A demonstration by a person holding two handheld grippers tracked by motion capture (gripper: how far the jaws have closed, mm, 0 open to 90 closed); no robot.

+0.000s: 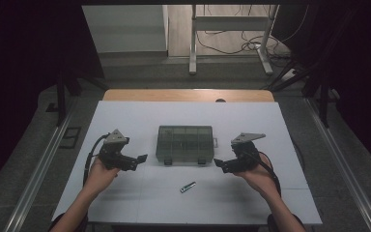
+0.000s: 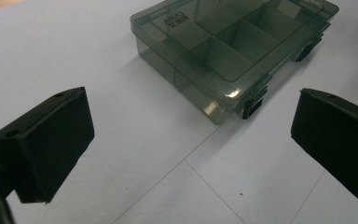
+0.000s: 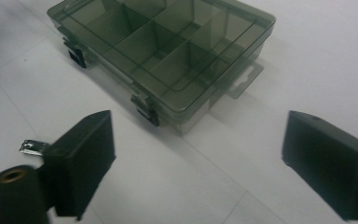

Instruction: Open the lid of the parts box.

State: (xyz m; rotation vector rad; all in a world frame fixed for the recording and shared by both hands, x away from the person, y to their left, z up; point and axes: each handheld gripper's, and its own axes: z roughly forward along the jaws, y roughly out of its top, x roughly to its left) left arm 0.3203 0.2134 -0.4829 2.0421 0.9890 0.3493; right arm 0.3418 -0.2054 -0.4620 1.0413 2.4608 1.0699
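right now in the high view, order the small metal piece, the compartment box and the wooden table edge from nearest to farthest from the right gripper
1. Compartment box: just left of the right gripper.
2. Small metal piece: on the white sheet, nearer the person and to the gripper's left; only a little farther than the box.
3. Wooden table edge: along the far side, clearly farthest.

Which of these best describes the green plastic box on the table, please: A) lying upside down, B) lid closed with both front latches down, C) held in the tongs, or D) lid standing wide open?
B: the box sits flat with its clear lid shut and both latches down.
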